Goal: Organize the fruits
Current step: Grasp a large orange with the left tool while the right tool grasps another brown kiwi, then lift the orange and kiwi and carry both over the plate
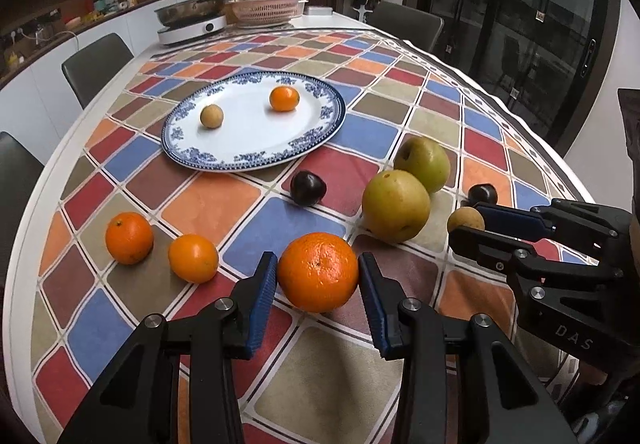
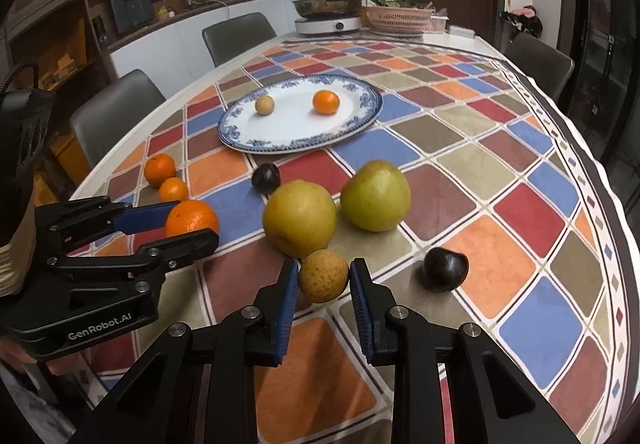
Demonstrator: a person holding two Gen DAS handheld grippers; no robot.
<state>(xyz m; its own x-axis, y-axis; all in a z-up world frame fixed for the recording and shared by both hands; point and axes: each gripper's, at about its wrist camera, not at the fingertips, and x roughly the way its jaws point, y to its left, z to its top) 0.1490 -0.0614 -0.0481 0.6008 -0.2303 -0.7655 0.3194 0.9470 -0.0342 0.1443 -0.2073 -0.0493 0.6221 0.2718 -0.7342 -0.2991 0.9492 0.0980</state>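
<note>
While both arms reach low and level over the tablecloth (image 1: 248,204), our left gripper (image 1: 318,276) clamps a big orange (image 1: 318,272) and our right gripper (image 2: 324,276) pinches a small tan fruit (image 2: 324,276), short of the plate (image 1: 256,148).

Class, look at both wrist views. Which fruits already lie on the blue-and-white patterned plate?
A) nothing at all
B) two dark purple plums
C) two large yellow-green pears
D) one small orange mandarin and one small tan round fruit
D: on the blue-and-white patterned plate rest only one small orange mandarin and one small tan round fruit; every other fruit sits on the chequered tablecloth.
</note>
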